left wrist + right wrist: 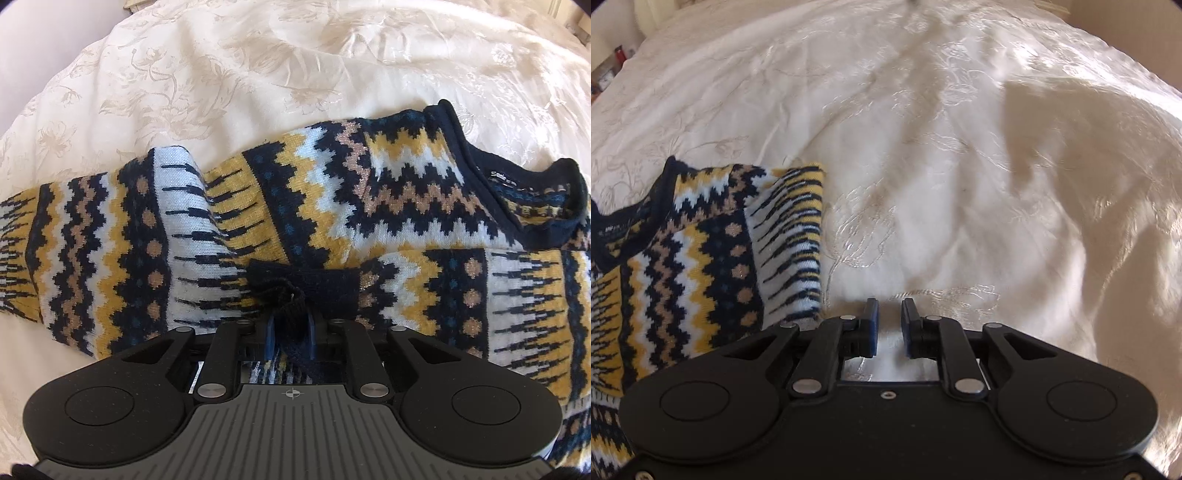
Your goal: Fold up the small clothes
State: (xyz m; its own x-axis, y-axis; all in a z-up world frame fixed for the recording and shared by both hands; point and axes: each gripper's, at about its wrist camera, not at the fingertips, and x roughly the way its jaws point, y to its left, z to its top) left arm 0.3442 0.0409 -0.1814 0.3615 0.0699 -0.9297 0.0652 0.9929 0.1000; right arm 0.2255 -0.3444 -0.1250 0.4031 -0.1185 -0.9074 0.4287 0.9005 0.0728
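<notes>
- A small patterned sweater (369,192), knitted in navy, mustard, white and tan zigzags, lies across a bed covered by a cream embroidered bedspread (221,66), its navy neckline (517,192) toward the right of the left wrist view.
- The left claw (291,332) is clenched on a dark ribbed cuff (306,284), apparently the end of a sleeve drawn in over the sweater's body.
- One sleeve (92,251) stretches away to the left, flat on the bedspread.
- The right claw (889,325) is released and grasps nothing; it hovers over bare bedspread just beside the sweater's folded right edge (798,240).
- The step in hand appears to be laying the sleeve across the chest. To do it well, the cuff should probably go down flat and square with the body, free of bunching, before the left claw lets go.
</notes>
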